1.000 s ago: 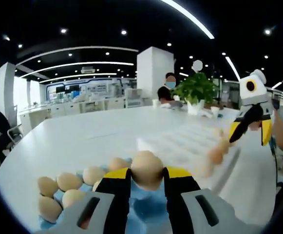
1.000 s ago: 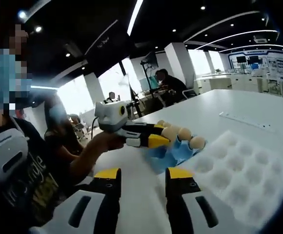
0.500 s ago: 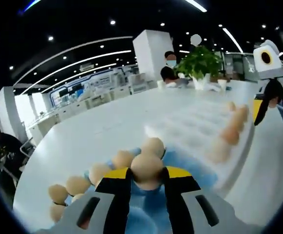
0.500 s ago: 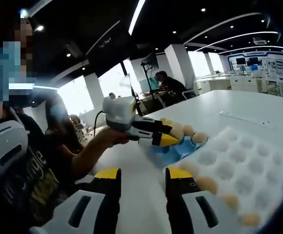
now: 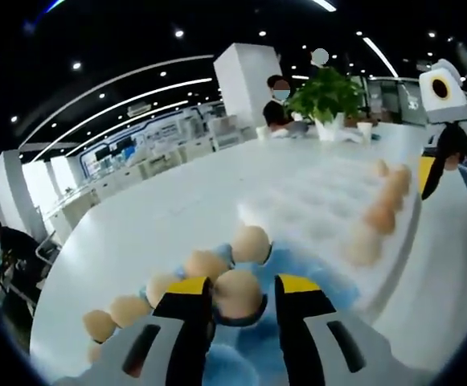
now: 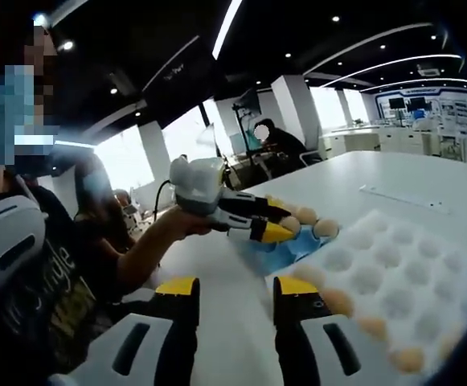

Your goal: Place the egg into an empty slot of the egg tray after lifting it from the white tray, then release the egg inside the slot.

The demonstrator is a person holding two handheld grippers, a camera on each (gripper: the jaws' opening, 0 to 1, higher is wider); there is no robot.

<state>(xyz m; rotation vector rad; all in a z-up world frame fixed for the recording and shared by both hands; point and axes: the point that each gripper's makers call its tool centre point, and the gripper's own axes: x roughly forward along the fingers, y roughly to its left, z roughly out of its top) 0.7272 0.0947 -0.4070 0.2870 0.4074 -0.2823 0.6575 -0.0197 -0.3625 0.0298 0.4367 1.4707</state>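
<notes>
In the left gripper view my left gripper (image 5: 241,285) hangs low over the blue tray (image 5: 321,277), with a tan egg (image 5: 237,293) between its yellow-tipped jaws. The jaws stand a little wider than the egg, and a thin gap shows on its right side. A row of eggs (image 5: 205,264) lies on the blue tray behind it. The white egg tray (image 5: 313,205) sits just beyond, with several eggs (image 5: 380,217) along one edge. My right gripper (image 6: 237,289) is open and empty, near the egg tray (image 6: 394,265). The left gripper (image 6: 273,225) comes in from the left above the blue tray (image 6: 285,249).
Everything rests on a large white table (image 5: 153,217). A potted plant (image 5: 325,92) stands at its far side, with people seated behind. The person's forearm (image 6: 137,249) reaches in from the left. My right gripper (image 5: 454,173) hovers past the egg tray's far edge.
The left jaws have spread slightly and the egg now sits lower between them, close to the blue tray. The right gripper has hardly moved and stays open.
</notes>
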